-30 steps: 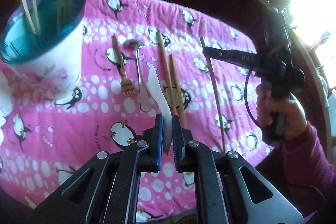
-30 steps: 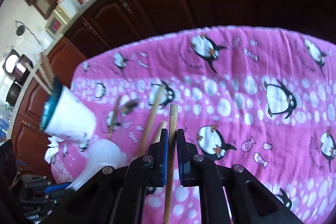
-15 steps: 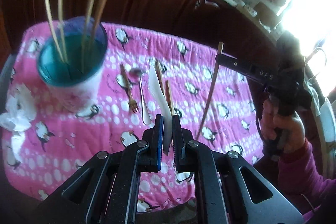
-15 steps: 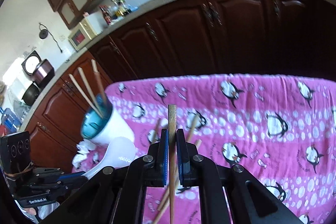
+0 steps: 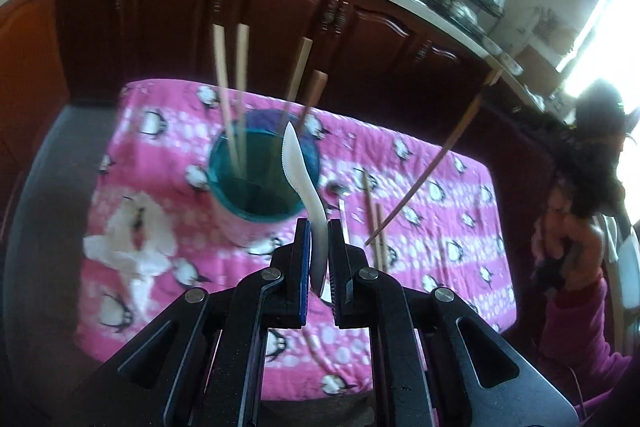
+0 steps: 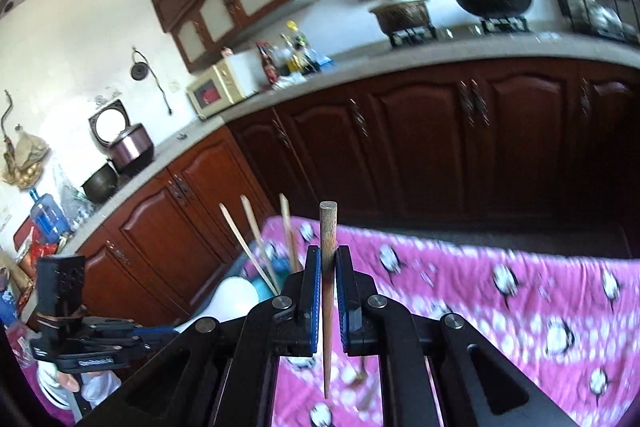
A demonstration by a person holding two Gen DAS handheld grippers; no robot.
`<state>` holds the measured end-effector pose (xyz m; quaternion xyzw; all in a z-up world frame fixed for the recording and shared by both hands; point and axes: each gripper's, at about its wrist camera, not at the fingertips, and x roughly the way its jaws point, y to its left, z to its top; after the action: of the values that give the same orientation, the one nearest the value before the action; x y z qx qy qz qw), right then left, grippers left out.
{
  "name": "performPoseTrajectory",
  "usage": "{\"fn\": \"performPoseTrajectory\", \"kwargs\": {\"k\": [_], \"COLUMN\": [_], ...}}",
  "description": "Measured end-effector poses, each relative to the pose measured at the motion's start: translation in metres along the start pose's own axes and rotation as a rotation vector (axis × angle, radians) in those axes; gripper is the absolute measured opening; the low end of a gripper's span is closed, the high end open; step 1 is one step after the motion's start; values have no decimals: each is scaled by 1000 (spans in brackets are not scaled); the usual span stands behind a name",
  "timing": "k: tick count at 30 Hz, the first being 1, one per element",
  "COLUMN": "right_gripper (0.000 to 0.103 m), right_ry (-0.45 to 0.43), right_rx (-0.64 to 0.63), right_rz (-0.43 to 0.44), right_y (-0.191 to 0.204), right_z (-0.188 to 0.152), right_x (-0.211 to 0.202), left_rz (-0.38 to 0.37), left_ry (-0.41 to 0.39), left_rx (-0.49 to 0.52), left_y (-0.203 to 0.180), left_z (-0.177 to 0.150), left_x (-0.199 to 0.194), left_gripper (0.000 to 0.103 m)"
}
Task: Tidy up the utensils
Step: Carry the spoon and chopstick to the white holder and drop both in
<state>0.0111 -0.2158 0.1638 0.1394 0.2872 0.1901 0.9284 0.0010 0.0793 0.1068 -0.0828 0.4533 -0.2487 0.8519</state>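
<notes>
My left gripper (image 5: 319, 229) is shut on a white plastic knife (image 5: 296, 163), whose serrated blade points up over the mouth of the white cup with a teal inside (image 5: 256, 183). Several chopsticks (image 5: 232, 95) stand in that cup. My right gripper (image 6: 328, 254) is shut on a wooden chopstick (image 6: 328, 227), held upright well above the table. In the left wrist view that held chopstick (image 5: 440, 155) slants in the air to the right of the cup. Two chopsticks (image 5: 376, 223) and a metal spoon (image 5: 343, 211) lie on the pink penguin cloth (image 5: 440, 195).
Crumpled white tissue (image 5: 132, 239) lies left of the cup. Dark wooden cabinets (image 6: 440, 139) and a counter run behind the table. A person in a pink sleeve (image 5: 580, 307) is at the right edge. The left gripper's body (image 6: 80, 331) shows low on the left in the right wrist view.
Both grippers have risen high above the table with their utensils. The knife has moved left, from over the lying utensils to over the cup's mouth. The right chopstick now stands steeper.
</notes>
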Motion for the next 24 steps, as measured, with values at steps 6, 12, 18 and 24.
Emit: {"fn": "performPoseTrajectory", "kwargs": {"k": [6, 12, 18, 24], "right_gripper": [6, 6, 6, 6], "right_ry": [-41, -41, -15, 31], "right_rx": [-59, -108, -139, -131], "right_rz": [37, 42, 31, 44], "right_y": [36, 63, 72, 67], "right_z": [34, 49, 51, 49], "right_x": [16, 48, 79, 105], "left_rz": [4, -40, -76, -89], "left_ry": [54, 118, 165, 208], "left_rx": [-72, -119, -235, -330], "left_y": [27, 36, 49, 51], "left_z": [15, 19, 16, 15], "left_x": [7, 8, 13, 18], "left_gripper": [7, 7, 7, 7]}}
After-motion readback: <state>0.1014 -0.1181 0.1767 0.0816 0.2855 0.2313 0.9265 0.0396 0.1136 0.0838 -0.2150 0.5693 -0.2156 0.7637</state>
